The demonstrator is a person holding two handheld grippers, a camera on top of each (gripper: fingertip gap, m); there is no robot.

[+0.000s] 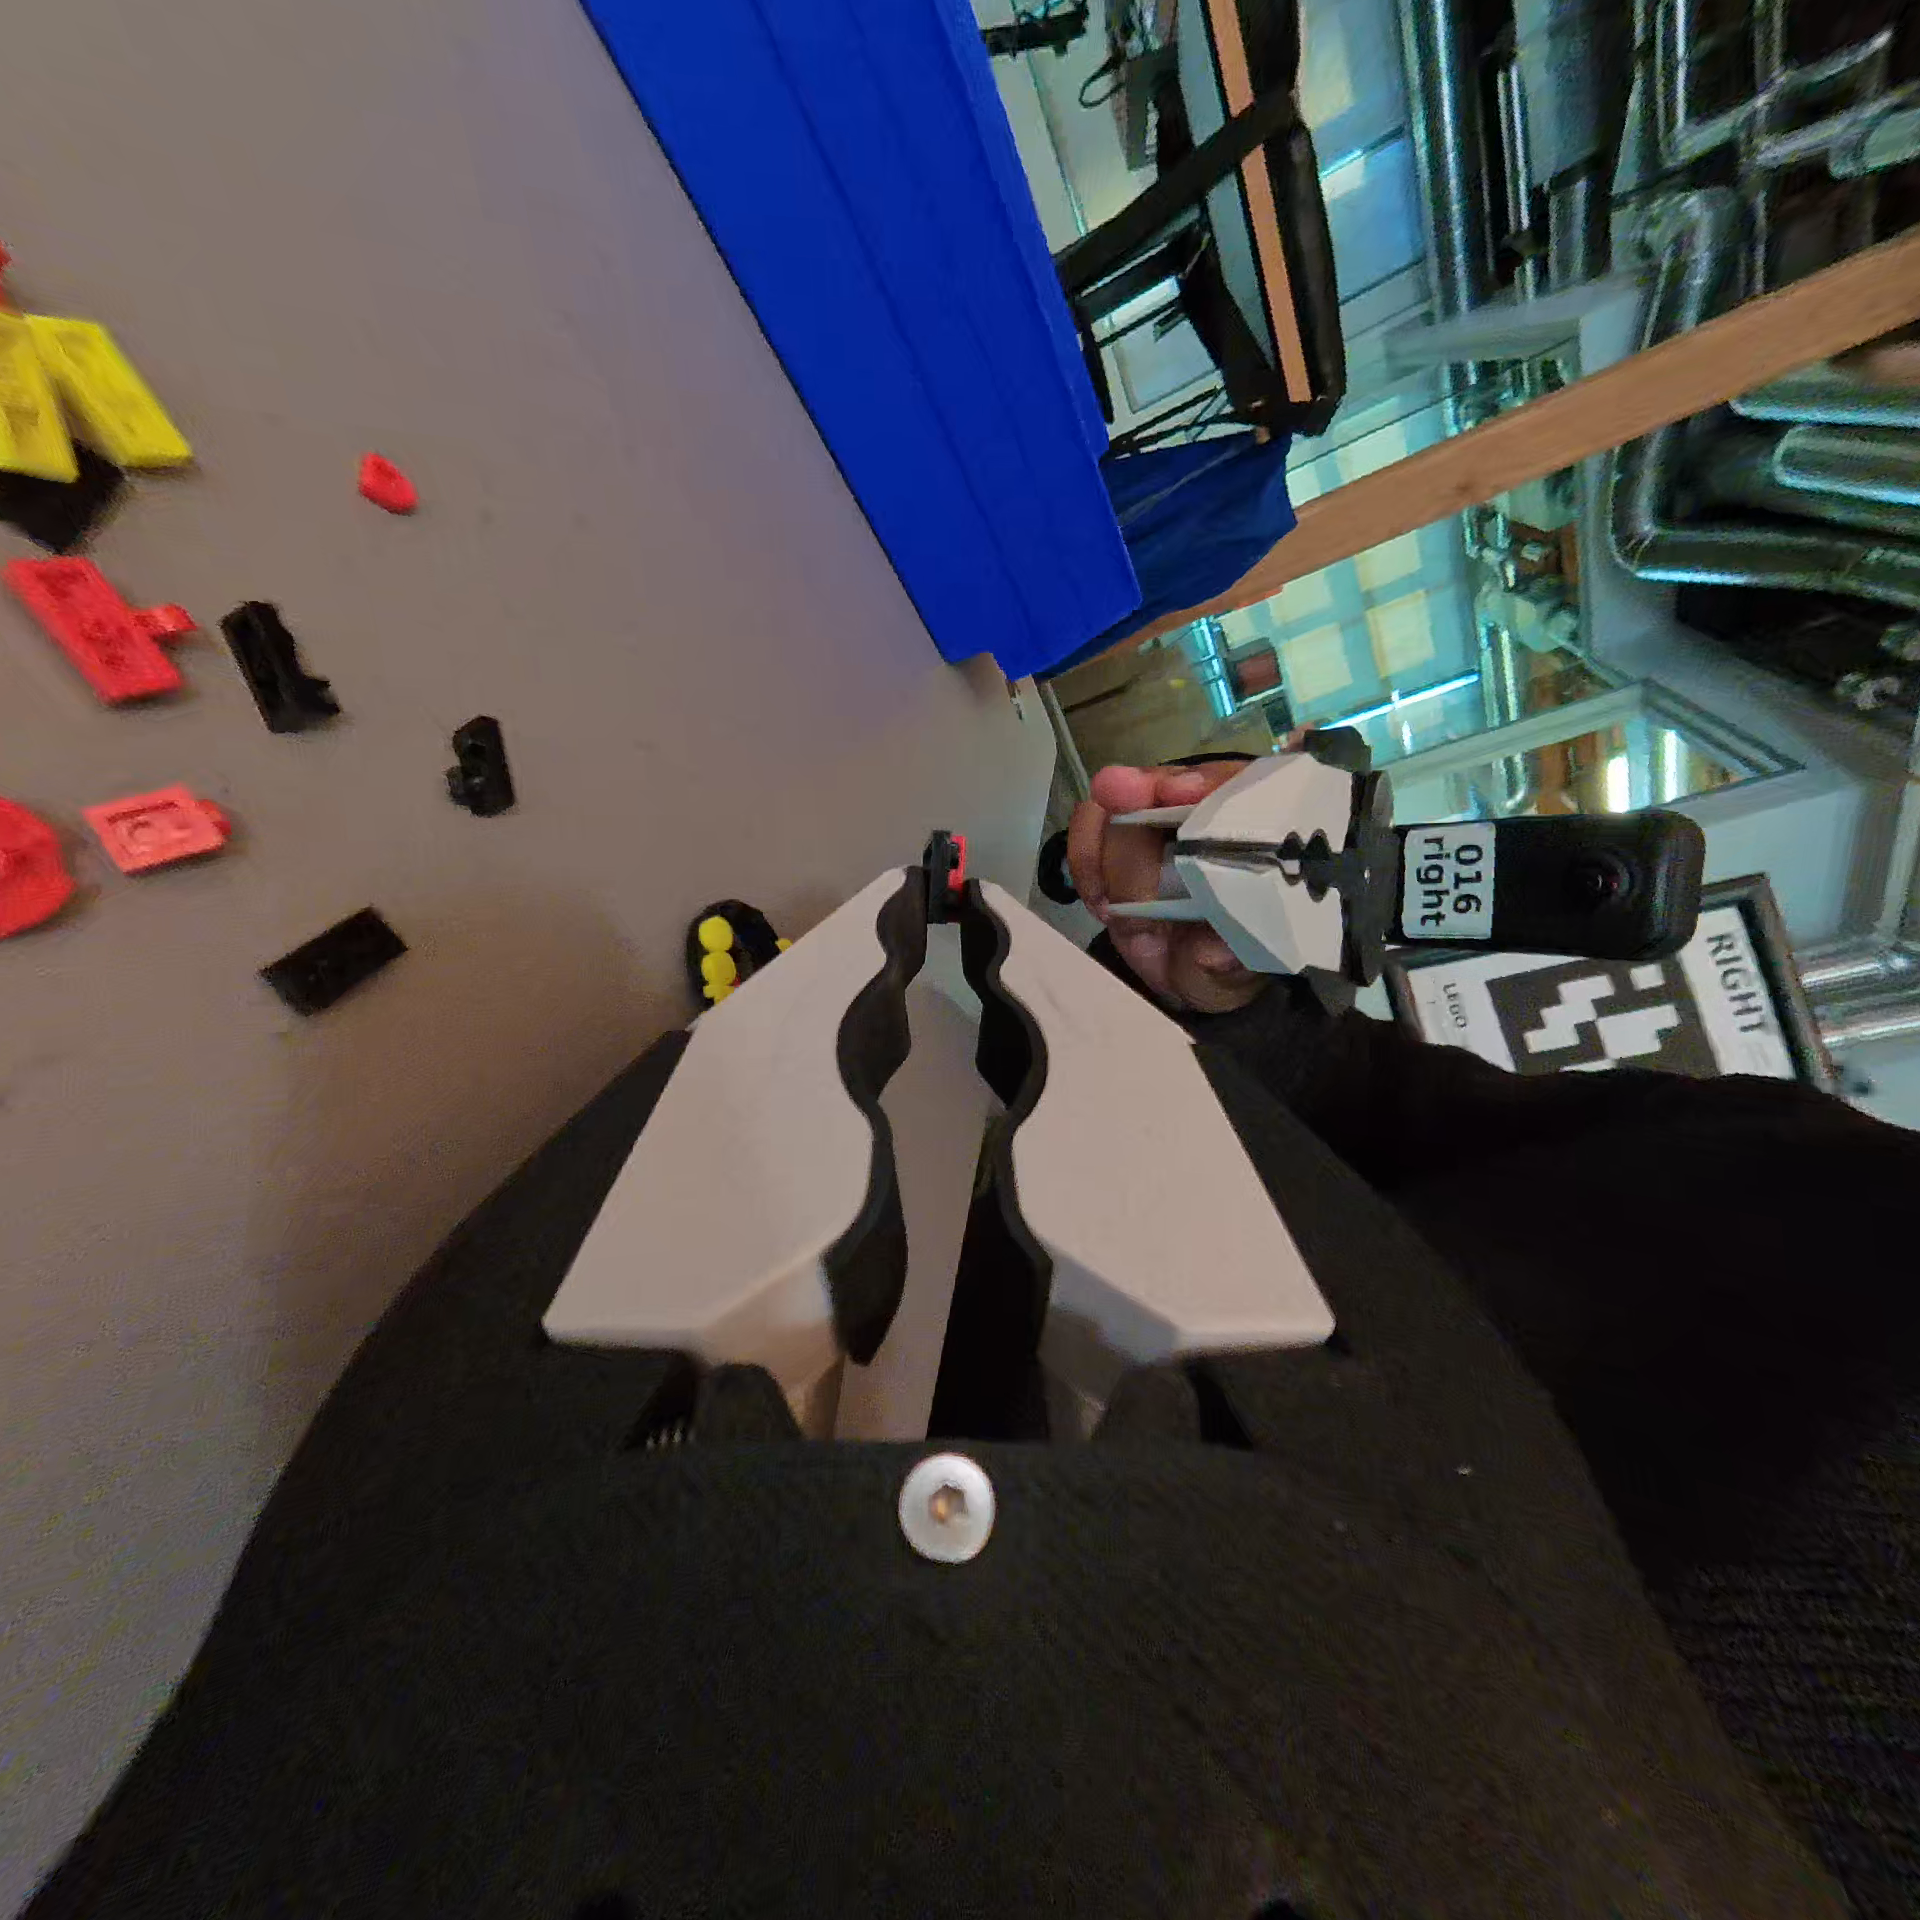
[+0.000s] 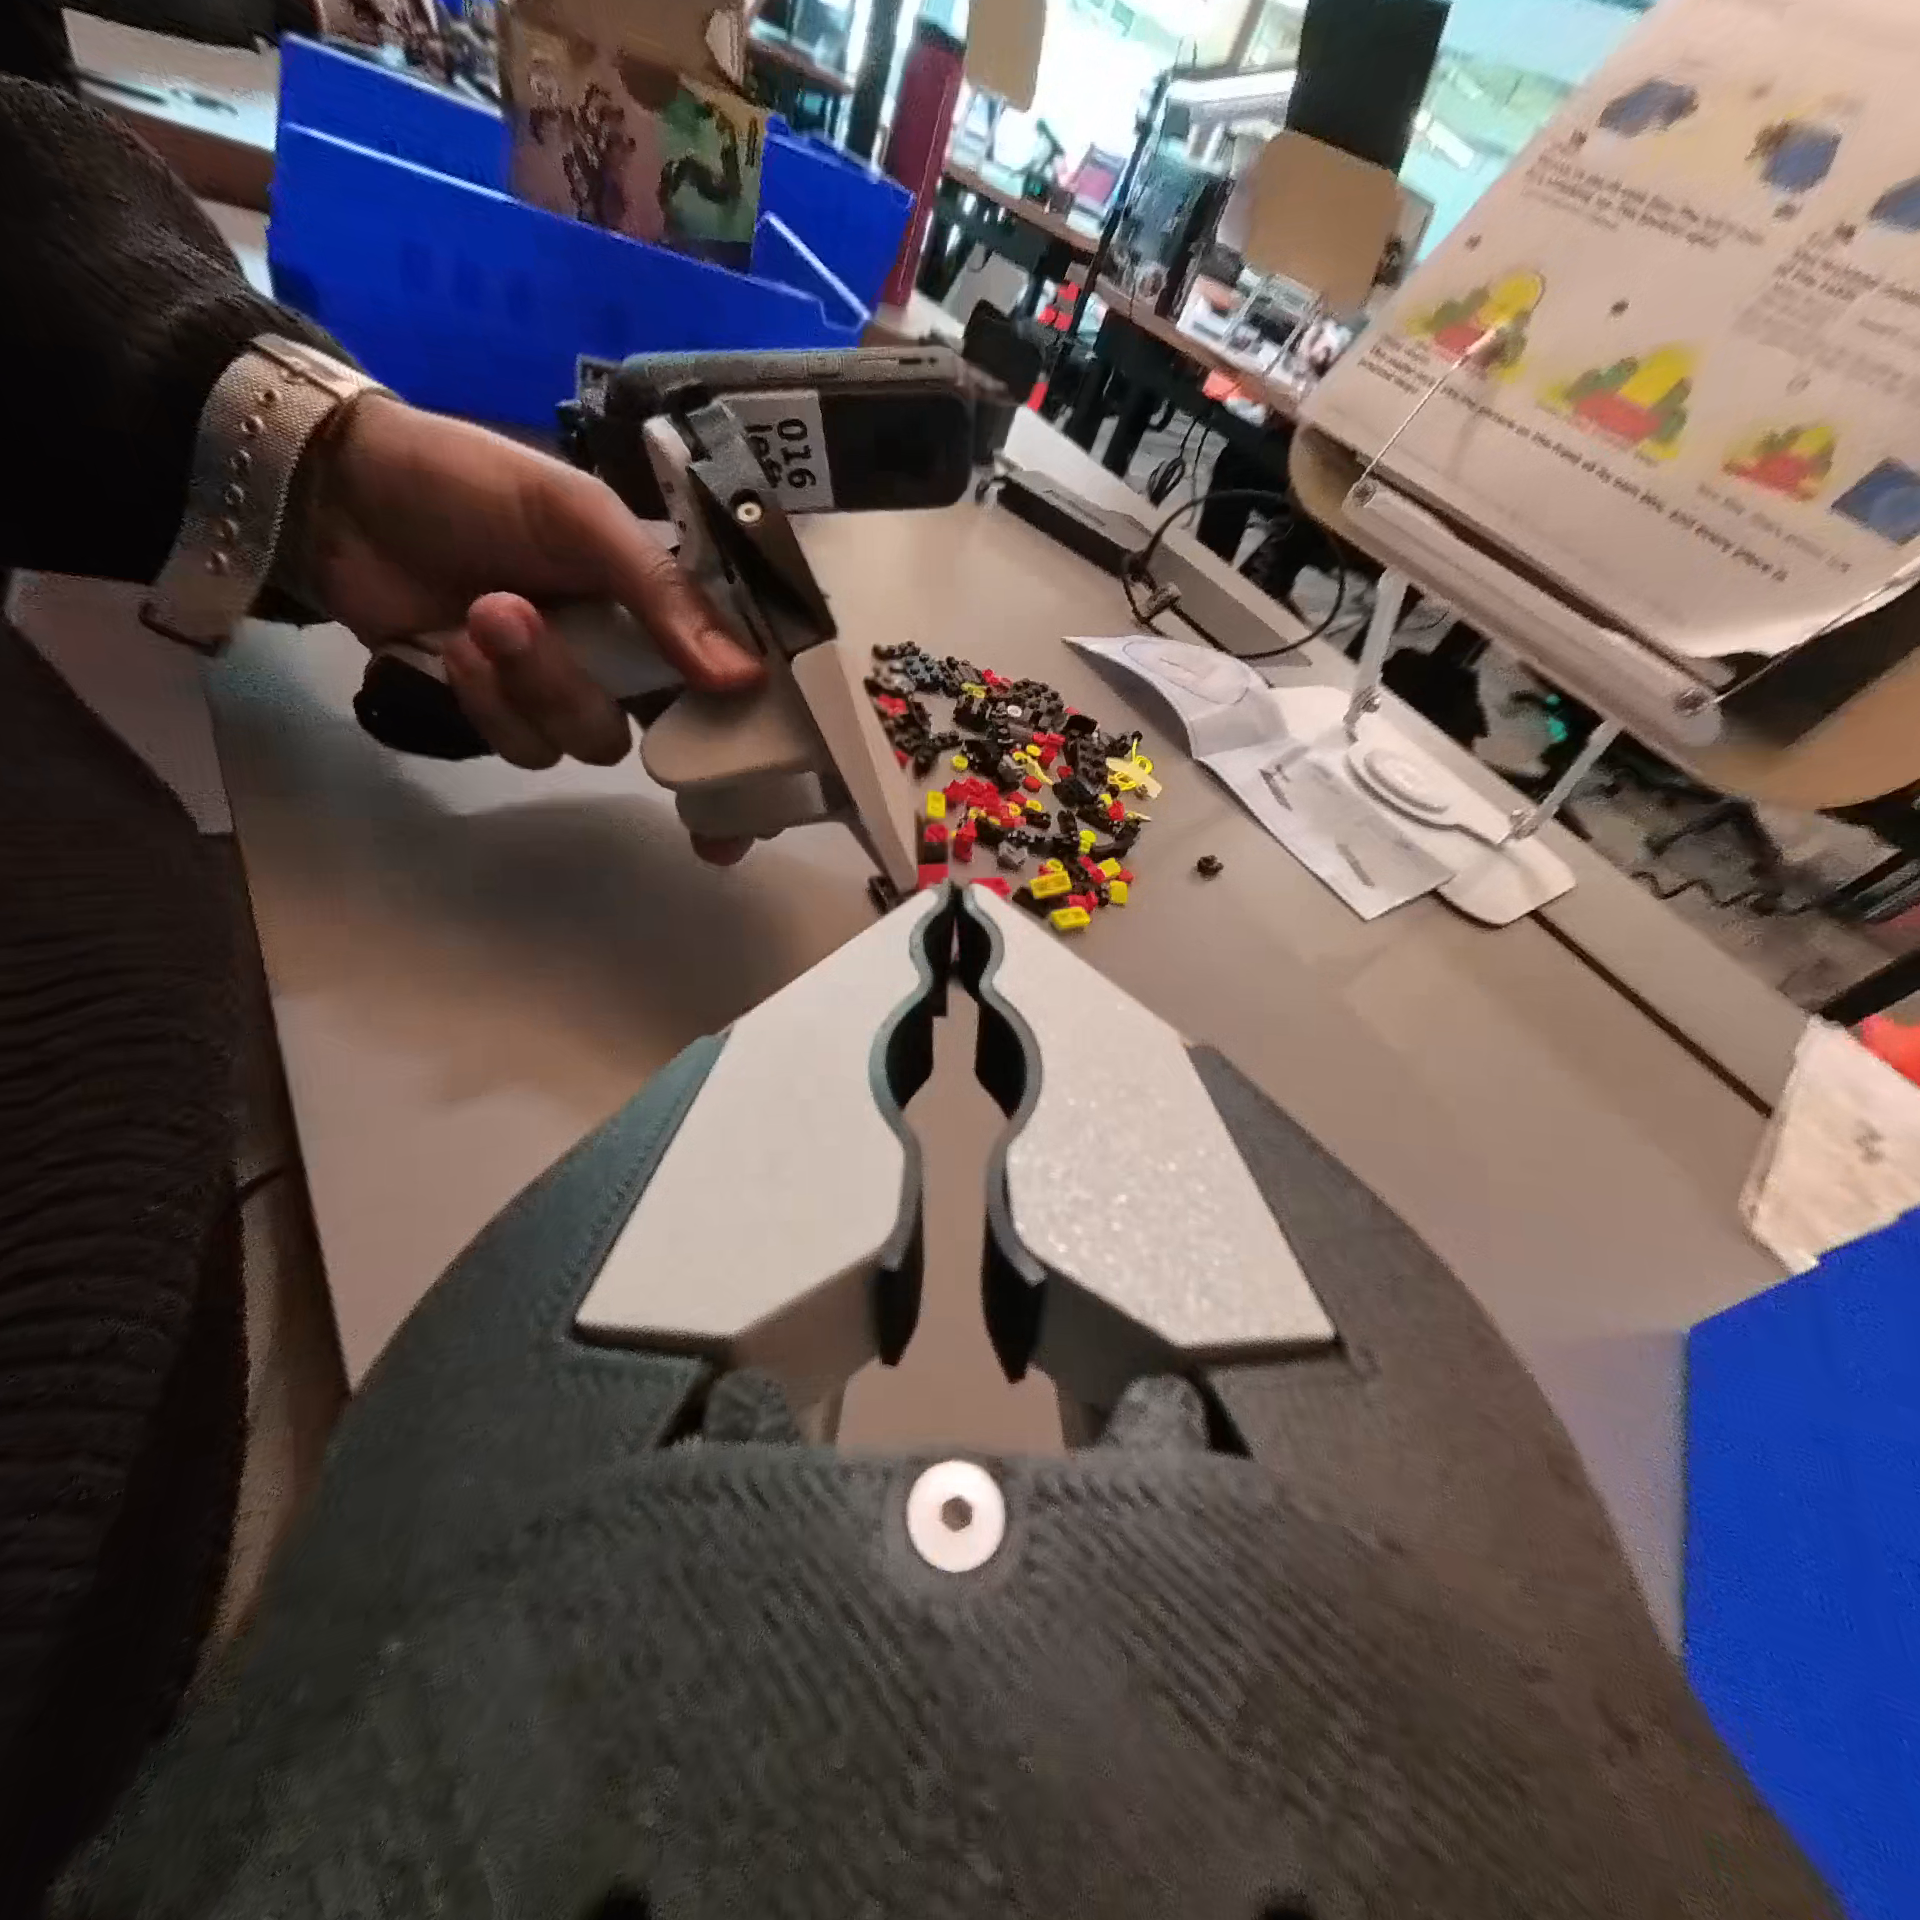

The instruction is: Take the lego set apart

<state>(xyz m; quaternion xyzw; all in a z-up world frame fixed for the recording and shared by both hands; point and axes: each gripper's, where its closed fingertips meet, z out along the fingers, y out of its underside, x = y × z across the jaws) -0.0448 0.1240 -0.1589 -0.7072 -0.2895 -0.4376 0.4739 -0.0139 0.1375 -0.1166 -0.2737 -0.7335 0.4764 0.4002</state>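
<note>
My left gripper (image 1: 945,883) is shut on a small black-and-red lego piece (image 1: 948,871), pinched at the very fingertips above the grey table (image 1: 520,312). The right wrist view shows the left gripper (image 2: 899,878) tilted down, with its tips near the table beside the pile. My right gripper (image 2: 953,899) is shut, its pads together with nothing seen between them. It also shows in the left wrist view (image 1: 1164,864), held off the table edge. A pile of loose red, black and yellow pieces (image 2: 1029,769) lies on the table just beyond both grippers.
Loose pieces lie scattered in the left wrist view: yellow plates (image 1: 94,395), a red plate (image 1: 99,629), black bits (image 1: 275,665), a black-and-yellow part (image 1: 727,951). Blue bins (image 2: 540,270) stand at the back and one (image 2: 1808,1558) at the right. A booklet (image 2: 1299,758) and an instruction stand (image 2: 1662,312) are on the right. The left gripper's tips are roughly 6 centimetres from the right gripper's. My left gripper's tips are some 12 centimetres from the red plate (image 1: 99,629).
</note>
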